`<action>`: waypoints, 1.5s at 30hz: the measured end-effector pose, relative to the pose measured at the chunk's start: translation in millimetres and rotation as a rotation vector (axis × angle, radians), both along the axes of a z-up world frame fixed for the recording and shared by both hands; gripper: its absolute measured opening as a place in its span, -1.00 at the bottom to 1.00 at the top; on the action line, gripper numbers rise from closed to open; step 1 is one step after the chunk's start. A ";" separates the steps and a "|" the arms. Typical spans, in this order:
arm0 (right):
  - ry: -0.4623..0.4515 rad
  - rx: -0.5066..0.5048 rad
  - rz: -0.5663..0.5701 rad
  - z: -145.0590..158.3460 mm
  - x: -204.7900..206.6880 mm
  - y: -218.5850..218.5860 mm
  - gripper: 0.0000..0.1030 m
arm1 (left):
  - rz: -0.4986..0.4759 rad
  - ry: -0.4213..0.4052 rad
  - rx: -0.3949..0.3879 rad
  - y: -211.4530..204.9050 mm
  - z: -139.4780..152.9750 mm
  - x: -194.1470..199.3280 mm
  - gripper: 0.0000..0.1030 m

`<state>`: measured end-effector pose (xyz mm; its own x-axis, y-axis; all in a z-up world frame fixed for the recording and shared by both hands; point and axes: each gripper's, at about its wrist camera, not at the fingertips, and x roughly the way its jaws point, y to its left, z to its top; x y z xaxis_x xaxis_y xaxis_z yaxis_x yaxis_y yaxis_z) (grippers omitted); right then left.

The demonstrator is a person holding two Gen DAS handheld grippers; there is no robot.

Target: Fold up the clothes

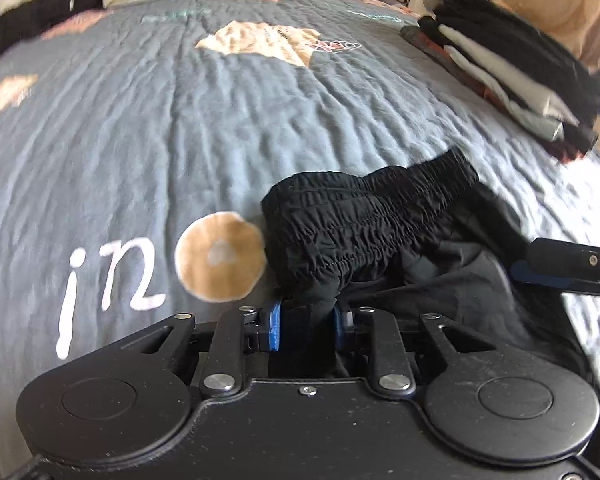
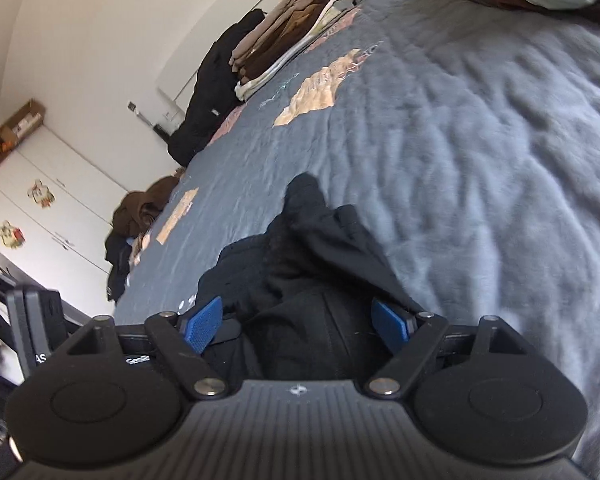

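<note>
Bunching in the left hand-held gripper [image 1: 306,326]'s pinch: crumpled black shorts [image 1: 380,216], right hand-held gripper [image 2: 300,324] spread.

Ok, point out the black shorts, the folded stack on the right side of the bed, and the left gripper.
black shorts [image 1: 364,216]: left wrist view, on the gathered elastic waistband.
folded stack [image 1: 512,68]: left wrist view, on a pale layer mid-stack.
left gripper [image 1: 306,322]: left wrist view, between the blue pads, shut on the shorts.
</note>
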<state>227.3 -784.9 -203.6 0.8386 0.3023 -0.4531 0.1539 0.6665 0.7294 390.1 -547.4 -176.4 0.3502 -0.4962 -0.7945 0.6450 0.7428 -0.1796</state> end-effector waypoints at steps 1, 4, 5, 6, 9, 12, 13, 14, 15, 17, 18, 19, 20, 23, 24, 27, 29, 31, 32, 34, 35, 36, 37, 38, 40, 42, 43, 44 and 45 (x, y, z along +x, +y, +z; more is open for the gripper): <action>-0.005 0.018 -0.005 0.2 -1.9 -3.2 0.56 | 0.003 0.016 -0.039 7.1 4.5 0.4 -0.45; -0.020 0.072 -0.021 0.7 -7.6 -12.7 0.57 | 0.014 0.009 -0.182 25.2 26.6 -8.0 -0.45; -0.034 0.071 -0.015 5.4 -6.8 -11.0 0.57 | 0.018 -0.003 -0.229 29.6 34.6 -11.9 -0.45; -0.050 0.065 -0.005 11.3 -5.2 -8.0 0.57 | 0.009 -0.006 -0.262 28.8 40.7 -15.4 -0.45; -0.099 0.048 0.025 29.1 -0.4 1.0 0.59 | -0.059 0.033 -0.279 2.7 41.3 -19.4 -0.45; -0.126 0.027 0.072 38.8 12.2 12.9 0.59 | -0.074 0.092 -0.245 -19.1 23.2 -12.0 -0.44; -0.126 0.026 0.089 37.5 18.6 16.8 0.59 | -0.072 0.114 -0.236 -23.7 15.8 -8.7 -0.44; -0.127 0.025 0.106 36.2 25.0 20.6 0.59 | -0.062 0.133 -0.230 -23.5 8.2 -5.3 -0.44; -0.104 0.033 0.105 27.3 31.6 21.5 0.59 | -0.051 0.153 -0.234 -18.8 1.4 -0.4 -0.44; -0.053 0.059 0.078 3.2 42.3 18.3 0.57 | -0.035 0.194 -0.252 -8.0 -11.3 11.2 -0.45; -0.050 0.093 0.056 -7.7 42.9 11.6 0.50 | -0.028 0.218 -0.277 -0.4 -16.5 17.0 -0.45; -0.053 0.132 0.036 -17.8 42.9 4.4 0.40 | -0.020 0.239 -0.305 8.8 -20.4 22.1 -0.49; -0.050 0.155 0.026 -21.3 42.4 -2.6 0.32 | -0.009 0.258 -0.328 17.9 -23.9 26.8 -0.62; -0.029 0.148 0.033 -21.5 44.0 -16.1 0.08 | 0.019 0.316 -0.392 43.7 -34.6 40.0 -0.84; -0.021 0.136 0.043 -21.1 45.8 -16.8 0.07 | 0.023 0.334 -0.410 48.5 -36.3 41.9 -0.84; -0.027 0.109 0.081 -6.4 48.1 -11.1 0.08 | 0.022 0.349 -0.482 58.4 -25.4 38.1 -0.76; -0.032 0.092 0.106 4.0 49.4 -7.1 0.23 | 0.016 0.357 -0.516 53.2 -22.2 39.8 0.05; -0.038 0.075 0.131 14.5 50.7 -3.0 0.34 | 0.013 0.364 -0.544 45.6 -20.7 43.0 0.42; -0.040 0.066 0.144 19.7 51.4 -1.0 0.36 | 0.011 0.367 -0.558 41.8 -20.0 44.5 0.42; -0.046 0.048 0.169 30.1 52.7 3.1 0.42 | 0.007 0.374 -0.587 34.1 -18.5 47.6 0.48; -0.021 0.036 0.164 31.0 60.2 3.9 0.42 | 0.005 0.377 -0.601 30.3 -17.8 49.2 0.48; 0.001 0.035 0.163 26.3 69.8 3.0 0.42 | 0.003 0.381 -0.615 26.4 -17.0 50.8 0.48; 0.020 0.038 0.166 20.4 79.4 1.8 0.41 | 0.004 0.379 -0.608 25.0 -19.1 53.5 0.38; 0.040 0.050 0.166 13.3 87.0 -0.3 0.41 | 0.007 0.374 -0.588 25.1 -22.9 56.9 0.17; 0.060 0.051 0.161 2.6 95.0 -4.9 0.33 | 0.023 0.360 -0.546 29.2 -28.2 61.6 -0.25; 0.059 0.047 0.157 -2.1 96.3 -10.0 0.23 | 0.044 0.358 -0.541 42.0 -31.5 66.2 -0.36; 0.061 0.052 0.150 -3.0 94.6 -13.3 0.13 | 0.059 0.364 -0.549 49.5 -32.1 68.4 -0.37; 0.063 0.057 0.143 -3.8 92.6 -16.7 0.09 | 0.076 0.370 -0.555 56.1 -30.6 68.7 -0.36; 0.069 0.074 0.135 -2.8 89.8 -20.1 0.07 | 0.085 0.368 -0.556 62.5 -25.8 66.9 -0.34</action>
